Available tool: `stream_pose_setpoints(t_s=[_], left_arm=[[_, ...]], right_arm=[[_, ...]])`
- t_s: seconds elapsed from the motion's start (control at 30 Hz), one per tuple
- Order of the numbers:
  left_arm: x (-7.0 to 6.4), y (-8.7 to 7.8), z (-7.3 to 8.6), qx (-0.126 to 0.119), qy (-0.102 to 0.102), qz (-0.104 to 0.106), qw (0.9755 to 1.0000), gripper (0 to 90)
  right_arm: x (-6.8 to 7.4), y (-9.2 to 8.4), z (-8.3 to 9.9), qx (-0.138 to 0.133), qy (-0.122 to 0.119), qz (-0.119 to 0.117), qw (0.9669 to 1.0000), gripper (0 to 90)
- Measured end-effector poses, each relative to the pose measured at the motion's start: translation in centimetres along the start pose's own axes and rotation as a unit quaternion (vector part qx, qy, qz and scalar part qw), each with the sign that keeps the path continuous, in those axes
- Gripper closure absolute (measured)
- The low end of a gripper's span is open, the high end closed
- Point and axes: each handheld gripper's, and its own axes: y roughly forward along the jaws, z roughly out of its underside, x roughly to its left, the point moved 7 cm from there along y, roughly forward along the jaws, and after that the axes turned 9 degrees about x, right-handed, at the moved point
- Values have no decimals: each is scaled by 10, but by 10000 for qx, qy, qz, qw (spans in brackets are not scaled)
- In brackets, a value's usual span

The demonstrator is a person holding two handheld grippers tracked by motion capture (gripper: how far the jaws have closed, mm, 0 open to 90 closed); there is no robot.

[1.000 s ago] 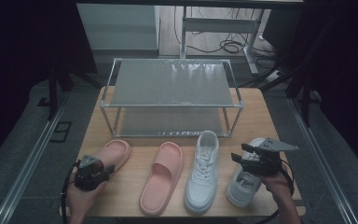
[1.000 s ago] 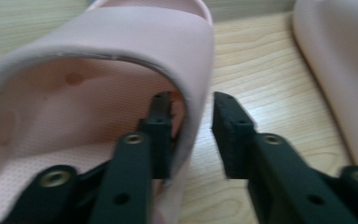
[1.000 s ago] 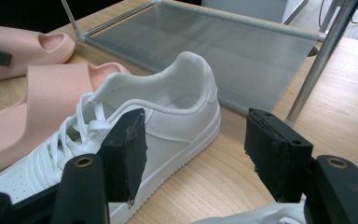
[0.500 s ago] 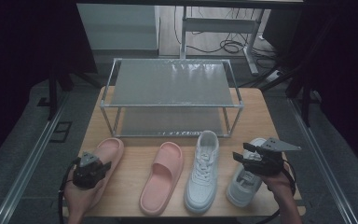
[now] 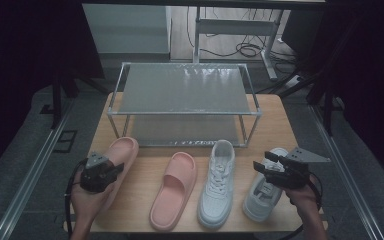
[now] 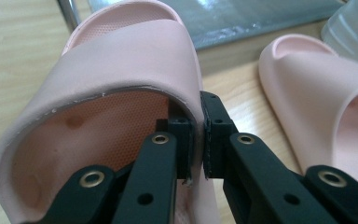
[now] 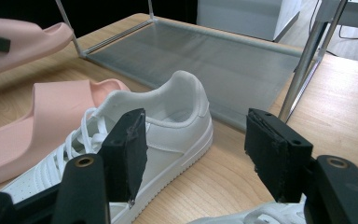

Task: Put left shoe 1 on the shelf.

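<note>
my left gripper [image 6: 196, 140] has just closed its fingers, now pinching the strap edge of the soft pink foam slide sandal [image 5: 115, 167], which has tipped up off the wooden tabletop [image 5: 275, 125] in front of the two-tier metal shoe rack [image 5: 182, 90]; looks ready to shelve. my right gripper [image 7: 193, 154] hangs spread above the white lace-up sneaker [image 7: 168, 126]. no readable writing.

wooden table [image 5: 275, 117] | grey floor [image 5: 40, 150] | dark surroundings | cables on floor [image 5: 240, 49]

High view looks down on the table [image 5: 280, 120]; both gripper views sit close, sharing its slippers.
</note>
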Motion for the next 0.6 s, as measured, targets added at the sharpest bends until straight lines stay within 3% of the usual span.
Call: stream_pose_setpoints(t_s=[0.27, 0.6], left_arm=[[-12, 6, -24, -35, 215, -20, 9998, 846], [-18, 23, -57, -114, 387, -44, 9992, 845]], right_arm=[[1, 1, 0, 14, -1, -6, 10000, 392], [1, 2, 1, 36, -10, -10, 10000, 393]])
